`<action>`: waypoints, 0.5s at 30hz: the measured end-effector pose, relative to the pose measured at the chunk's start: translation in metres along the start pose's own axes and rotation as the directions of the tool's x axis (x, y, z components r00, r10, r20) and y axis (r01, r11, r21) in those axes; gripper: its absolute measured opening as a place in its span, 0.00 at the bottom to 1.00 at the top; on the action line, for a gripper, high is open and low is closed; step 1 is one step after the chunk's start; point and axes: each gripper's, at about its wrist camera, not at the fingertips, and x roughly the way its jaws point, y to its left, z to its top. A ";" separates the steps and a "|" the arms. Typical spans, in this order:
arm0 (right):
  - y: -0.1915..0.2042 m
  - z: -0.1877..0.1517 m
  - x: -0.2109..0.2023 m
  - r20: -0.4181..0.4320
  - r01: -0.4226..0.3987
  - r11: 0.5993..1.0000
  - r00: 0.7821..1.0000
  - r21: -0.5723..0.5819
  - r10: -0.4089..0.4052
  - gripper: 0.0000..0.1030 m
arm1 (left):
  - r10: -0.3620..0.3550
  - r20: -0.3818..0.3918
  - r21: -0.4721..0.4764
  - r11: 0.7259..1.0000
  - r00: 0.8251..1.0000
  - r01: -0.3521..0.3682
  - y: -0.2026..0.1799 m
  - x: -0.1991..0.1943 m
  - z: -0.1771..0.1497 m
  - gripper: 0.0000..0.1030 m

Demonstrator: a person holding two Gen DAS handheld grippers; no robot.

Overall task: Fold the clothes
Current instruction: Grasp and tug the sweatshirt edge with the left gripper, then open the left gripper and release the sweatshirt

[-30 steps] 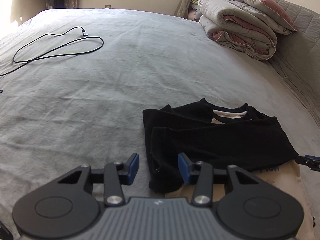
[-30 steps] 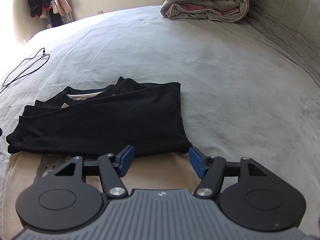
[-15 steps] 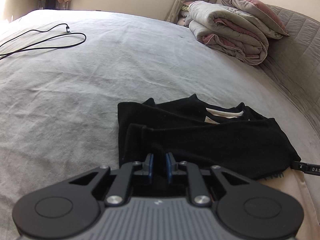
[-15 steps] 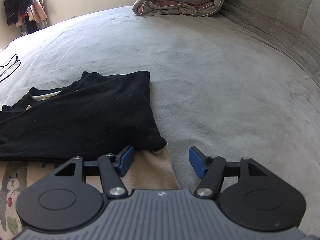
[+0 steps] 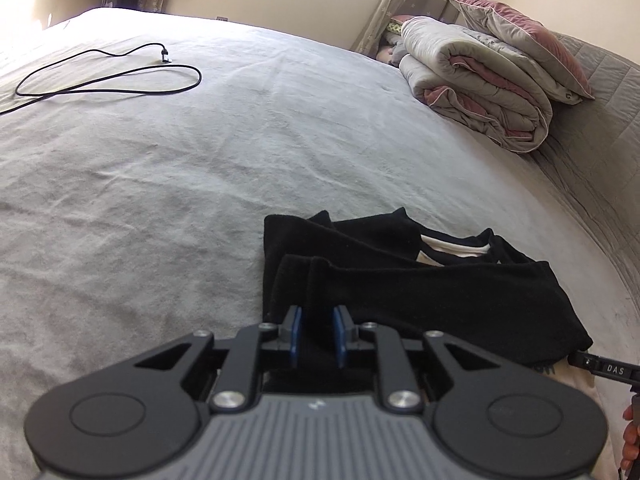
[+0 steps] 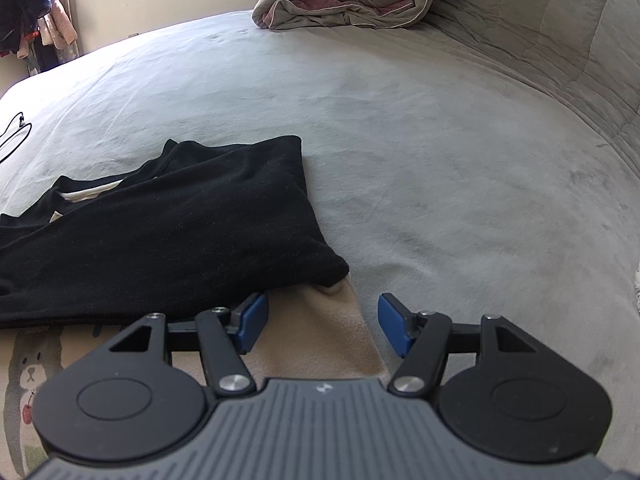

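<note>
A black garment (image 5: 420, 300) lies folded across a beige garment (image 6: 332, 332) with a bear print on the grey bed (image 5: 200, 200). My left gripper (image 5: 318, 334) is at the black garment's near left end. Its jaws stand narrow and are opening a little, with a bunch of black cloth pinched between the blue pads. My right gripper (image 6: 323, 322) is open at the right end. Its fingers straddle the beige corner just below the black hem (image 6: 312, 276) without pressing on it. One right finger (image 5: 600, 366) shows at the left view's edge.
A black cable (image 5: 108, 80) loops on the far left of the bed. A rolled grey and pink quilt (image 5: 480, 92) with a pillow on top sits at the far right by the padded headboard (image 6: 560, 40). Clothes (image 6: 24, 8) hang in the far corner.
My left gripper slid right onto the black cloth's end and its jaws closed on it from wide open. My right gripper shifted right to the garment's right corner, still open.
</note>
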 end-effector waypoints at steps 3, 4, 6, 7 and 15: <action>-0.003 -0.001 -0.009 0.001 -0.064 0.998 0.998 0.014 0.064 0.64 | -0.003 0.005 -0.007 1.000 1.000 0.003 -0.005 -0.012 0.000 0.38; -0.005 -0.001 -0.012 0.000 -0.092 0.996 0.996 0.014 0.092 0.66 | -0.003 0.004 -0.006 1.000 1.000 0.003 -0.007 -0.016 0.000 0.40; -0.008 -0.002 -0.019 0.000 -0.133 0.991 0.991 0.004 0.133 0.67 | 0.006 0.000 -0.010 1.000 1.000 -0.006 -0.009 -0.025 -0.002 0.41; -0.009 -0.002 -0.023 0.000 -0.148 0.989 0.989 -0.005 0.148 0.67 | 0.010 -0.002 -0.013 1.000 1.000 -0.010 -0.010 -0.029 -0.004 0.43; -0.029 -0.007 -0.068 0.007 -0.223 0.970 0.974 -0.093 0.225 0.67 | 0.042 -0.005 -0.100 0.994 0.999 -0.042 0.021 -0.063 -0.027 0.48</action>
